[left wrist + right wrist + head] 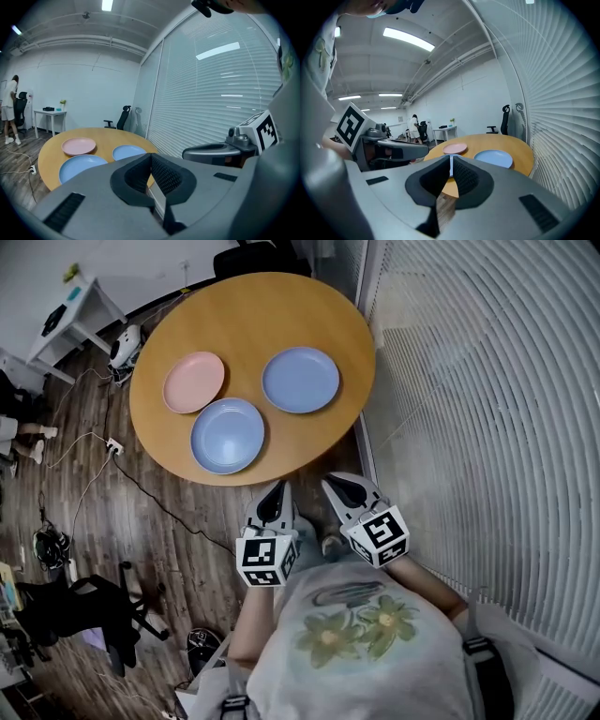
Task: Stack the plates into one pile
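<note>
- The round light-brown wooden table (281, 315) carries three round plates, each lying flat on its own, none stacked.
- The pale pink plate (194, 382) lies towards the table's left side.
- The near light blue plate (228, 435) lies just beside it, closest to the person.
- The far light blue plate (300, 379) lies to the right, apart from both.
- The left gripper (151, 161) has its jaws together and empty, short of the table's near edge.
- The right gripper (451, 165) has its jaws together and empty, beside the left one.
</note>
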Motion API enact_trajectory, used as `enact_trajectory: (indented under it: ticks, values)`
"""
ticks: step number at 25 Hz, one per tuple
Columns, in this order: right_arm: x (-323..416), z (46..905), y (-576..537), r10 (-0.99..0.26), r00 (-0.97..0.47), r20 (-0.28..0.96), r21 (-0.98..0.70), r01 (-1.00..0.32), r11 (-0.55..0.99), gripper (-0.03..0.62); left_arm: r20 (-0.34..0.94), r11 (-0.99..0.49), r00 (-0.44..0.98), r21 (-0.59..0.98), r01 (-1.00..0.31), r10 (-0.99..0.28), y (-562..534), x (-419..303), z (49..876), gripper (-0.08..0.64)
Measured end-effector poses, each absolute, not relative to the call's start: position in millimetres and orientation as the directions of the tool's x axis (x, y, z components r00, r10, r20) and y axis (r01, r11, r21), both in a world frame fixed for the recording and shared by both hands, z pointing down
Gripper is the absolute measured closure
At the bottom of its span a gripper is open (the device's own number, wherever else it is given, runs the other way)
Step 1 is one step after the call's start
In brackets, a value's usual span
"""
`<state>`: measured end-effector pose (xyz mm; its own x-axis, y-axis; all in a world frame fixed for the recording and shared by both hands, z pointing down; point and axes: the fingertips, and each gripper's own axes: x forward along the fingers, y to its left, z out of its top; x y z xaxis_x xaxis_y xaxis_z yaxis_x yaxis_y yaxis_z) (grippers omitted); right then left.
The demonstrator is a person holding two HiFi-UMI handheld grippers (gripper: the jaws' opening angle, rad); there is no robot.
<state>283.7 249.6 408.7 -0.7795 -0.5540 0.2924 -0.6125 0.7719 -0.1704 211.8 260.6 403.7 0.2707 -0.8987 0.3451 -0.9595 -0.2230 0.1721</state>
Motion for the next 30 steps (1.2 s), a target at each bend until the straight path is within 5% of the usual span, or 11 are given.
enact_trajectory:
  ticks: [30]
  values:
    - [111.2,444.8,80.9,-0.542,-0.742,0.393,-0.188,-0.643,0.743,0.545,0.397,-0.252,0.319,0.213,-0.944,-0.861,77.3,35.2,436.3,0.541]
